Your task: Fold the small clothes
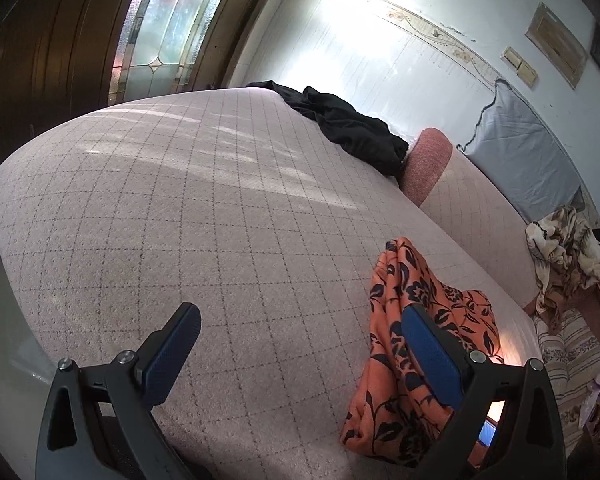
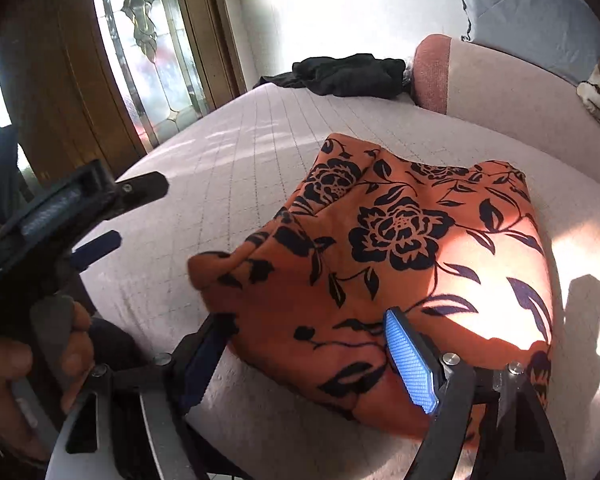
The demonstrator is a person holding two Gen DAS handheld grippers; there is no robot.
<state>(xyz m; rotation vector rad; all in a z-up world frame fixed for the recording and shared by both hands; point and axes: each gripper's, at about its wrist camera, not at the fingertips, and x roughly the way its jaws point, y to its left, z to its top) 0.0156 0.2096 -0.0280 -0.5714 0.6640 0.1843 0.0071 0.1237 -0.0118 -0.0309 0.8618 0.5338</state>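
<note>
Right gripper (image 2: 308,354): jaws wide apart, straddling the near edge of the orange flowered garment (image 2: 400,248), pads not pressing. Left gripper (image 1: 300,344): jaws wide, empty, garment just beside one finger. Garment bunched in a rough fold on the bed (image 1: 180,200), near front edge. Judged step: fold laid down, grip let go. Next called for: flattening, or setting aside. Farther back, black clothing (image 2: 348,74) unfolded, likely next.

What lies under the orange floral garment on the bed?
The garment rests on the checked bedcover, which shows all around it. The part of the cover beneath, and anything tucked inside the folds, is hidden.
</note>
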